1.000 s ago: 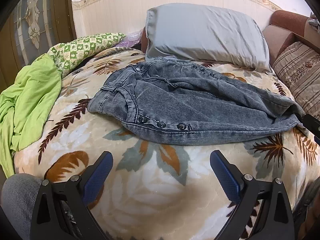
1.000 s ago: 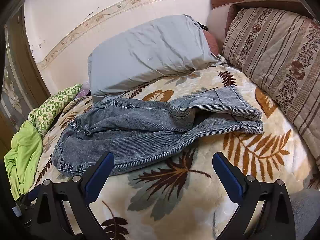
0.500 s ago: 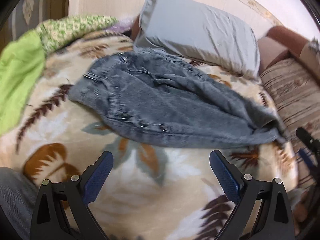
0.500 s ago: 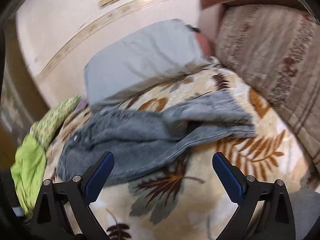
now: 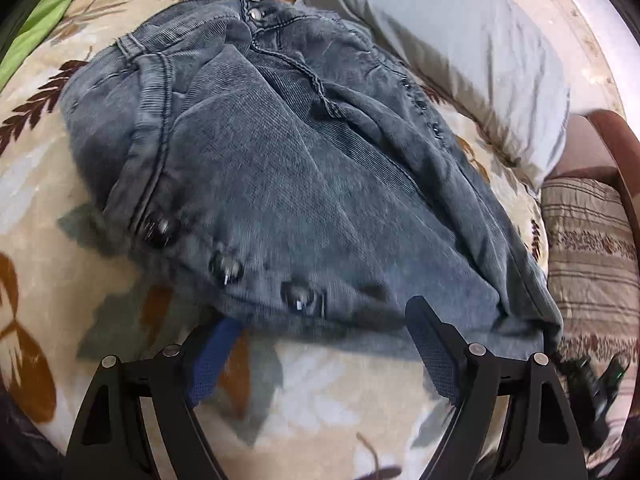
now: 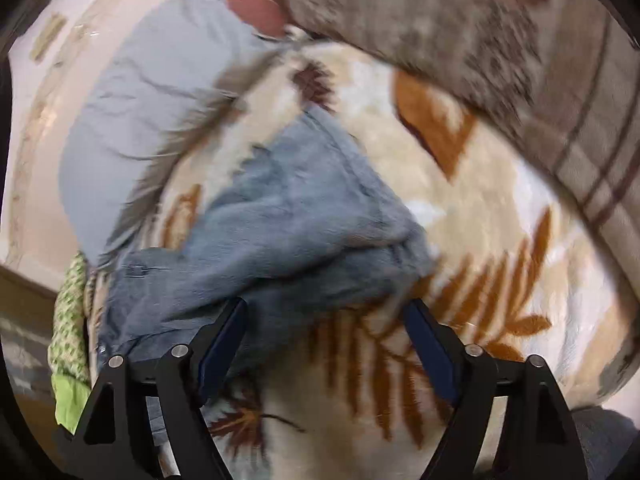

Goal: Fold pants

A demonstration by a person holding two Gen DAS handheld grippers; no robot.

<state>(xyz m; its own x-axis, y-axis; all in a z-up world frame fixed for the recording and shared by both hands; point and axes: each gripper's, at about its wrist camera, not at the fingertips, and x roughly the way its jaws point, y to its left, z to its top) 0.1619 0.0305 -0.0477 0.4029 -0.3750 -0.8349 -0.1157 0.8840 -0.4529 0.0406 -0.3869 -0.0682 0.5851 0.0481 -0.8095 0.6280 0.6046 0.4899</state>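
Both grippers have dropped much closer to the pants (image 5: 304, 168) than a second ago. The left gripper (image 5: 324, 320) has its jaws apart but closing, with the buttoned edge right at the tips. The right gripper (image 6: 324, 320) is closing too, near the leg ends (image 6: 320, 240); that view is blurry, so it may not touch yet. Grabbing comes next, I think.

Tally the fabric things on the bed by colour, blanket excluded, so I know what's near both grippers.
Grey-blue: 1, the pants
Light grey: 1, the pillow
Green: 2, a plain green cloth and a green patterned cloth
Brown striped: 1, the cushion
Total: 5
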